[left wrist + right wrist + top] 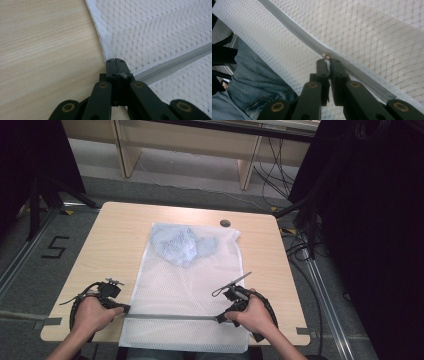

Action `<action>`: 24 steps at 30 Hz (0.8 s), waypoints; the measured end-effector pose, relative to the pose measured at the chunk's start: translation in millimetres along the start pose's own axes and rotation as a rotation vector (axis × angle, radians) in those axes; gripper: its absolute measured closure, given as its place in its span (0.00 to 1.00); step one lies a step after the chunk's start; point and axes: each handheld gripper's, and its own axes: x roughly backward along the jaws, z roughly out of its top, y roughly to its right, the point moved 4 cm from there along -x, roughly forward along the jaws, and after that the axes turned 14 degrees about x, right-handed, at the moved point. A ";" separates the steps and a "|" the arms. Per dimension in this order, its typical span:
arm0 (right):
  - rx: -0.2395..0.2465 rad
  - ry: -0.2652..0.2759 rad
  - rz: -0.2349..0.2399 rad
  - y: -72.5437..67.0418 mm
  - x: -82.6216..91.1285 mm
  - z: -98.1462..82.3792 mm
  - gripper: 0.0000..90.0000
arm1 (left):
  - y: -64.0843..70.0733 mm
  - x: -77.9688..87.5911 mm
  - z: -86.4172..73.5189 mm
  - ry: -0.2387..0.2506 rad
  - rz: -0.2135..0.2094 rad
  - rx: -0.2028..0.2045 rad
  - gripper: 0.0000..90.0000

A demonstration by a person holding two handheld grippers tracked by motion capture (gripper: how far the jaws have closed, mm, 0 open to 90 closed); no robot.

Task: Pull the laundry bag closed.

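Note:
A white mesh laundry bag lies flat on the wooden table, with a crumpled blue garment inside near its far end. A grey zipper runs across the bag's near end. My left gripper is shut on the bag's left edge where the zipper ends; in the left gripper view the jaws meet with a bit of fabric pinched. My right gripper is shut on the zipper pull at the zipper's right end, its jaws pressed together just behind the metal slider.
A small round grey cap sits in the table near the bag's far right corner. The bag's near end hangs over the front table edge above the person's jeans. Black curtains and cables flank the table.

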 end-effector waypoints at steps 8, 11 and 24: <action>0.003 0.001 0.010 4.8 2.2 -3.4 0.97 | 0.0 0.1 0.1 -0.001 0.002 -0.003 1.00; -0.002 0.004 0.006 5.9 3.6 -5.4 0.97 | 0.1 -0.1 0.1 0.001 0.001 -0.005 1.00; -0.023 0.015 -0.008 12.5 7.4 -13.9 0.97 | 0.1 -0.1 0.2 0.000 0.003 -0.008 1.00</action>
